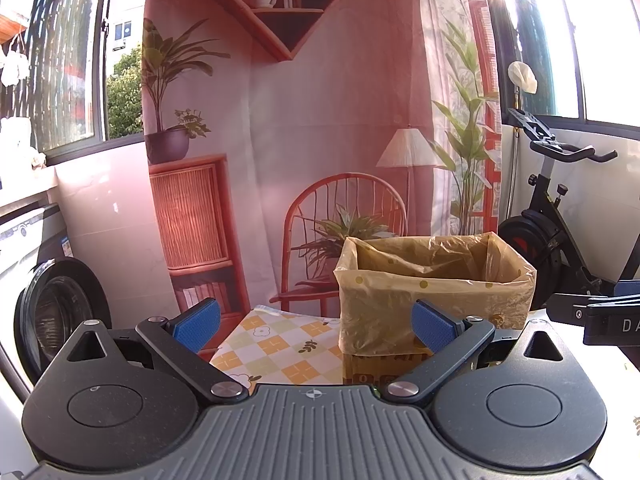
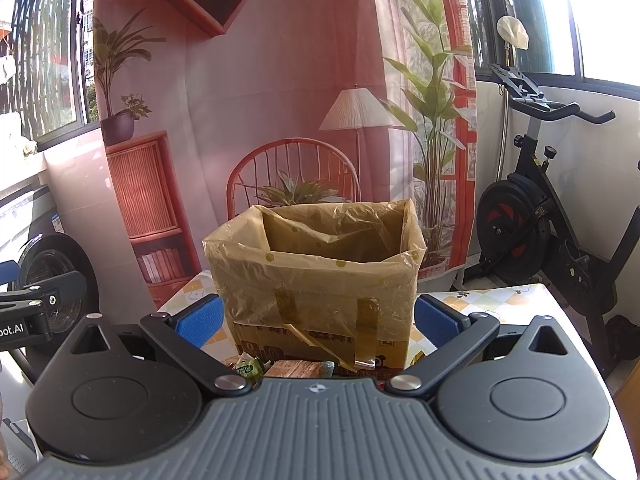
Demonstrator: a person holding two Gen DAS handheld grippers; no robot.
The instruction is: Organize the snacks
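Note:
A cardboard box lined with a yellow dotted plastic bag (image 2: 316,280) stands on the checkered tablecloth (image 1: 276,352); it also shows in the left wrist view (image 1: 432,288), to the right of centre. My right gripper (image 2: 316,322) is open and empty, with the box straight ahead between its blue pads (image 2: 200,322). Small wrapped snacks (image 2: 280,368) lie at the box's near foot, partly hidden by the gripper body. My left gripper (image 1: 316,324) is open and empty, left of the box, above the table.
An exercise bike (image 2: 552,216) stands to the right of the table. A washing machine (image 1: 52,312) is at the left. A printed backdrop (image 1: 320,120) hangs behind the table. The right gripper's side (image 1: 600,316) shows at the left wrist view's right edge.

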